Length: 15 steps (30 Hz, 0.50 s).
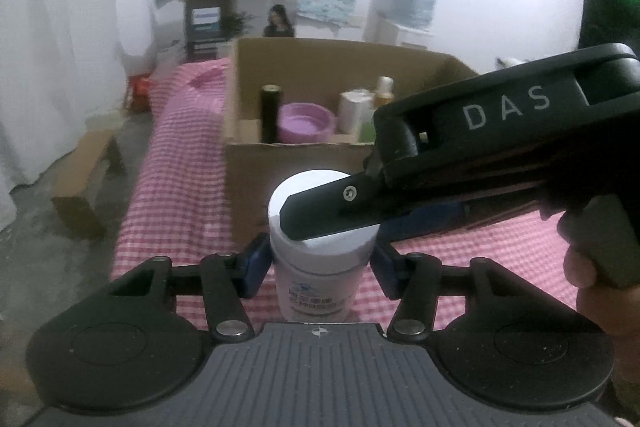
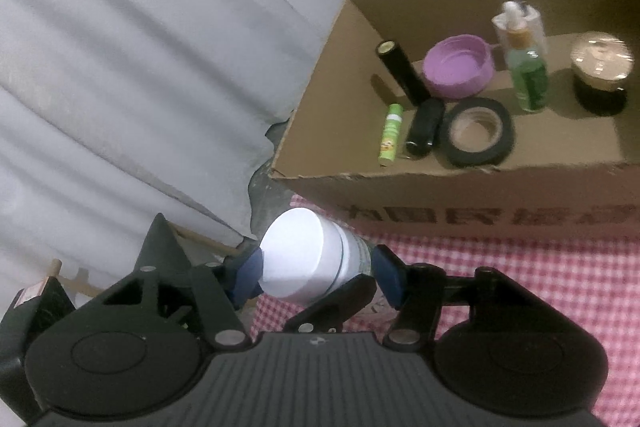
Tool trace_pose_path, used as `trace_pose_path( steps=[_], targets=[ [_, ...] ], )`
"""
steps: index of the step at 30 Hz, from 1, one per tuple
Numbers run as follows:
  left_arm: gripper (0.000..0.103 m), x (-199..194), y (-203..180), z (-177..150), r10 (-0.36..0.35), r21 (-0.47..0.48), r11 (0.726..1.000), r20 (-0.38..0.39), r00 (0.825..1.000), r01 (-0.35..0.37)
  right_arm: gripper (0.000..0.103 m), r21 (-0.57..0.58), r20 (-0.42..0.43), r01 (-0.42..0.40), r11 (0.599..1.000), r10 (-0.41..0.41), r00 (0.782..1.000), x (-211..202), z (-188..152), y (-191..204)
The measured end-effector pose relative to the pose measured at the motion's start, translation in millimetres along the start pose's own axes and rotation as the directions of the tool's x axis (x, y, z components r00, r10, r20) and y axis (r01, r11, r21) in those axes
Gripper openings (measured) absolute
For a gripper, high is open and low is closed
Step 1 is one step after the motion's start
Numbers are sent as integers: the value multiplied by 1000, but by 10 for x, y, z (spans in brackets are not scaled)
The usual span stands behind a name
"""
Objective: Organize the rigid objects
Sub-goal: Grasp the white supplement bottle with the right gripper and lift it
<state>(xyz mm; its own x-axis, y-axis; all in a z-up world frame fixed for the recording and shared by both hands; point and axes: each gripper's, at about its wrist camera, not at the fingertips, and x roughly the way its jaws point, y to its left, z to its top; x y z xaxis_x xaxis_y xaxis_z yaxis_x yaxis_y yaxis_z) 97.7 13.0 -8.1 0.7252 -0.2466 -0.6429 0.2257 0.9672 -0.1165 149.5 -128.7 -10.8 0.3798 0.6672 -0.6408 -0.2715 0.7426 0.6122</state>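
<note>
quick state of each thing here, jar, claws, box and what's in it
white jar: upright on the checked cloth, lid on
left claw: closed on the jar body
right claw: closed on the jar lid
cardboard box: open
purple bowl: upright, empty
tape roll: lying flat
green bottle: standing

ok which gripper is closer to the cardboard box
Right, it seems. The right gripper reaches across the lid of the white jar on the side toward the cardboard box; the left gripper straddles the jar from behind, farther off.
</note>
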Motion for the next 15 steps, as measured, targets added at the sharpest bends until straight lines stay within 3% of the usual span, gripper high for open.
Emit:
trace_pose_path(
  steps=[9,15],
  targets=[
    [54,23,-415,21,-92,84,992,-11,996,93,65,46,66,63,997,-66,996,-473,-146,-205],
    [54,145,-531,1,-107,112,988,-44,993,111,65,73,83,93,993,-99,992,-567,-187,-351]
  ],
)
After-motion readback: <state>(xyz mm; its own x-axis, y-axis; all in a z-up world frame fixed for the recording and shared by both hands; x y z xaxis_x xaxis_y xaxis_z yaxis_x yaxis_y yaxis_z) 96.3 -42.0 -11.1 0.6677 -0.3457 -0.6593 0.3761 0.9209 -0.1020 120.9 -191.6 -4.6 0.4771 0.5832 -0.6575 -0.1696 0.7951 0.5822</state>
